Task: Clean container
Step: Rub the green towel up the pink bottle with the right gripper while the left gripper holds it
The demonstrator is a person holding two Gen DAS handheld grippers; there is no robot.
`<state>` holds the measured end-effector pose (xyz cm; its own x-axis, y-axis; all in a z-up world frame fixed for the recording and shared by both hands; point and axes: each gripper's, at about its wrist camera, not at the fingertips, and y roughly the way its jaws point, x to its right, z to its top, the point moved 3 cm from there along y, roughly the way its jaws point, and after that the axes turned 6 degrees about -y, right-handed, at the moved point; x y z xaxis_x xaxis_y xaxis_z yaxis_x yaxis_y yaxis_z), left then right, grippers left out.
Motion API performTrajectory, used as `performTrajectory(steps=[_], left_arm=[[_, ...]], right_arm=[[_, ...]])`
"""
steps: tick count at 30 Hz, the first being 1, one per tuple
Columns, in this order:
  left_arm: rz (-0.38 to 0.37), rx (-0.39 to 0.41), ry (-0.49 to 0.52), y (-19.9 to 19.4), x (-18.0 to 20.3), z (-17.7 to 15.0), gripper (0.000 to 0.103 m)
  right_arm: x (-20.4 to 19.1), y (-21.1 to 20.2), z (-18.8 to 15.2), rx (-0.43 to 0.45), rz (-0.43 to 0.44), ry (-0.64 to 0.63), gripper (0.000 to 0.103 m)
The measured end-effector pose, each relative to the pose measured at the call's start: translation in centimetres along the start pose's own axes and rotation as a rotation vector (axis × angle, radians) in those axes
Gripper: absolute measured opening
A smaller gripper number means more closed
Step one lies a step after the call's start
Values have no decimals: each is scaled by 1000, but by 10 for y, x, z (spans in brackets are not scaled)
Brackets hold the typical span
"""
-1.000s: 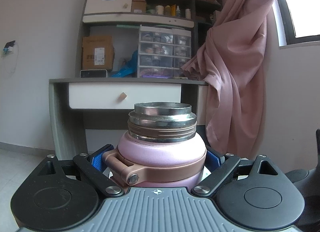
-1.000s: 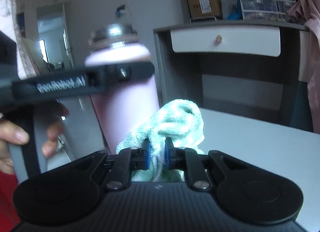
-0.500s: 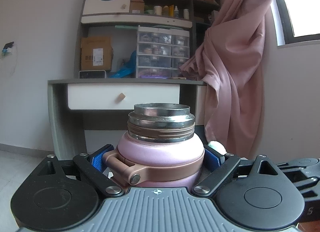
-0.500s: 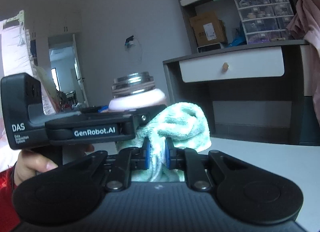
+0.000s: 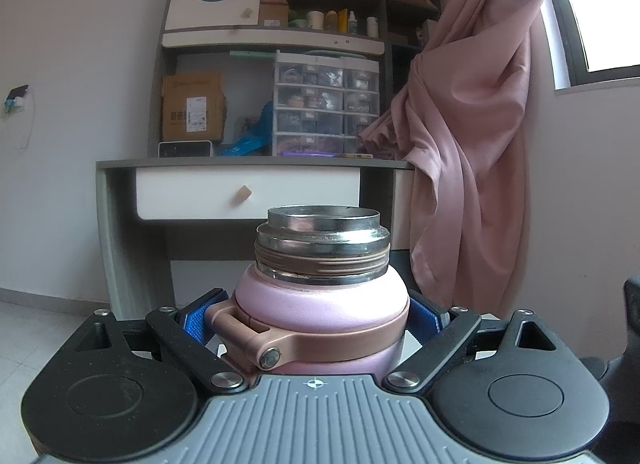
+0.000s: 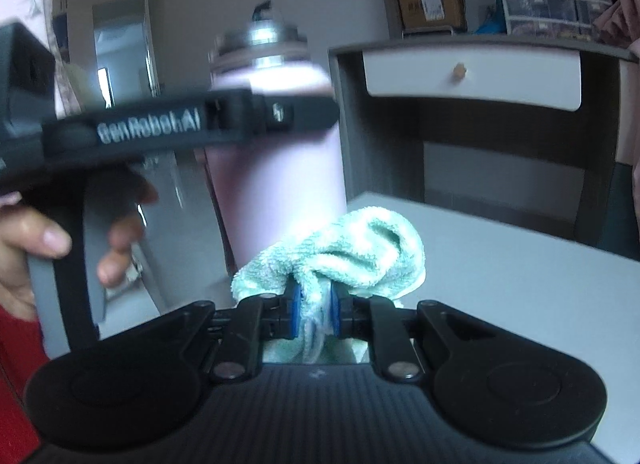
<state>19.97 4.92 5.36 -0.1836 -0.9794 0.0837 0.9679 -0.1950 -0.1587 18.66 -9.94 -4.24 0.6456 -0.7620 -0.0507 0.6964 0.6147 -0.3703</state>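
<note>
Left gripper jaws clamp the pink container, lower centre, lid off, upright. Right gripper jaws pinch a green cloth just beside its wall. Risk: hard wiping twists the container loose.

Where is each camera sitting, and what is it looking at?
Left wrist view: sits on the left tool, looks level along its fingers at the pink bottle clamped between them, with a desk behind; only the tool shows.
Right wrist view: sits on the right tool, looks slightly down at the green cloth it pinches; a hand holding the left tool shows.
Shared: the pink bottle, the desk and its drawer.
</note>
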Motion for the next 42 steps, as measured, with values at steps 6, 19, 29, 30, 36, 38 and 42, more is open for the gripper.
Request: performTrajectory(steps=[6, 19, 29, 30, 36, 38, 42], left_arm=[[1, 0, 3, 0, 0, 0, 92], [3, -1, 2, -1, -4, 0, 92], [0, -3, 0, -2, -5, 0, 92], [0, -3, -1, -2, -5, 0, 92], [-7, 12, -6, -5, -3, 2, 92], [-11, 17, -8, -7, -3, 3, 92], [-11, 18, -2, -8, -1, 3, 92]], right_arm=[[-3, 8, -5, -54, -3, -2, 15], [-11, -3, 3, -9, -4, 21, 15], [-17, -29, 18, 160, 16, 33, 15], [-17, -32, 19, 177, 21, 35, 15], [-18, -46, 24, 258, 46, 46, 15], [-19, -50, 24, 275, 55, 53, 15], [-15, -47, 29, 282, 55, 44, 15]])
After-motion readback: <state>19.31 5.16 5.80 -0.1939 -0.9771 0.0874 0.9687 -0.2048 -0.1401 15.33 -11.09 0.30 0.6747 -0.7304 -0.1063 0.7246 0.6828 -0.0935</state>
